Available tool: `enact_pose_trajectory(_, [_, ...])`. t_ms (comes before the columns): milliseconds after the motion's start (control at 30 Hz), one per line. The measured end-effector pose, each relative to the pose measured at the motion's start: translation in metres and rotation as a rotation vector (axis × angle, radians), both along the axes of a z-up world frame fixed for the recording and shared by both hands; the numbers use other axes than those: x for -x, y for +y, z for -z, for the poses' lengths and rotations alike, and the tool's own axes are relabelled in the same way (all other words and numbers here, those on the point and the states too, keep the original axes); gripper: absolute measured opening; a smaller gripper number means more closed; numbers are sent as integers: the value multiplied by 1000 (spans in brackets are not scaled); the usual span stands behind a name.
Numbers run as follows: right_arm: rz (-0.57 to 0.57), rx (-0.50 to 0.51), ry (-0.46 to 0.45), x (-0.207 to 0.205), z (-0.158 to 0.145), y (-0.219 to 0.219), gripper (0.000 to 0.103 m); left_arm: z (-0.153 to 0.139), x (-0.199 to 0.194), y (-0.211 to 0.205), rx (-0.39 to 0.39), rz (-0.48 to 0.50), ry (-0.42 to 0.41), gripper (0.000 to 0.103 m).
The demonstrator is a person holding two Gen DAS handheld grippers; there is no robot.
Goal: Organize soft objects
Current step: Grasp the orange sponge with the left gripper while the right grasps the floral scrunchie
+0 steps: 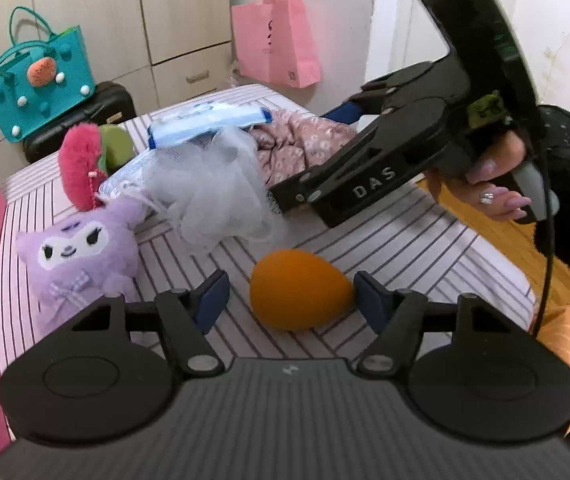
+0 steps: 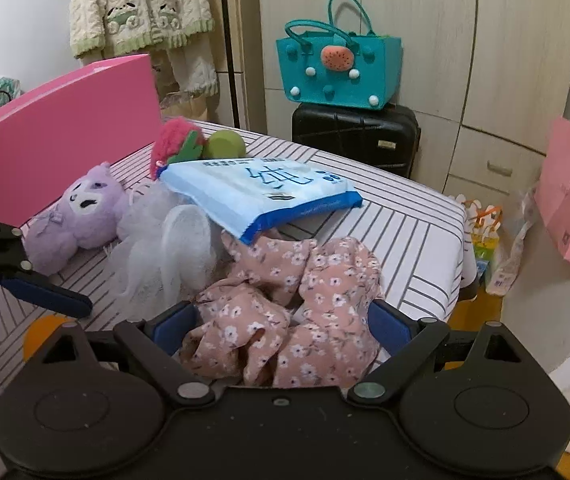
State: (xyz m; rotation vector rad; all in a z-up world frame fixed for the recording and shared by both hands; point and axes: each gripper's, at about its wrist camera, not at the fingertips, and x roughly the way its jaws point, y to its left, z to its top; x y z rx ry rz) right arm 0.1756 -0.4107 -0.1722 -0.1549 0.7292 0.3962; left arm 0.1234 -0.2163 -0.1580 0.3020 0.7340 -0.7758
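An orange egg-shaped sponge [image 1: 293,292] lies on the striped cover [image 1: 405,248] between the fingers of my left gripper [image 1: 289,300]. The right pad is at the sponge's narrow tip, the left pad stands clear, so the jaws are open. My right gripper [image 2: 281,328] is wide open over a crumpled pink floral cloth [image 2: 285,312], which bunches between its blue pads. Behind the cloth lie a white mesh pouf [image 2: 165,256], a blue wipes pack [image 2: 261,192], a purple plush [image 2: 73,220], a pink fuzzy toy [image 2: 173,140] and a green sponge [image 2: 227,144].
A teal felt bag [image 2: 337,72] sits on a black suitcase [image 2: 357,136] past the far edge. A pink board [image 2: 57,148] borders the cover on one side. A pink paper bag [image 1: 275,44] hangs by the wardrobe. Wood floor [image 1: 497,240] lies beyond the right edge.
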Motion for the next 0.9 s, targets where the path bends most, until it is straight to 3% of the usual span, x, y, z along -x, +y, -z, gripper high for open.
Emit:
enact_pose_trajectory(133, [2, 7, -31, 8, 3, 6, 94, -1, 5, -1, 8, 24, -9, 51])
enact_pose_trajectory(200, [-1, 7, -45, 11, 1, 7, 85, -1, 7, -4, 6, 17, -16, 50])
enact_pose_trajectory(300, [4, 3, -51, 18, -2, 9, 61, -1, 7, -2, 22, 2, -12, 48])
enact_pose_trajectory(367, [2, 2, -53, 25, -4, 11, 37, -2, 5, -1, 34, -8, -5, 48])
enact_pose_trajectory(433, [11, 13, -51, 32, -5, 15, 27, -2, 6, 2, 37, -16, -10, 48])
enact_pose_trajectory(533, [34, 1, -41, 45, -7, 20, 22, -3, 8, 6, 41, -24, -7, 48])
enact_pose_trajectory(900, [146, -55, 14, 73, -10, 25, 22, -8, 14, 21, 75, -56, 13, 48])
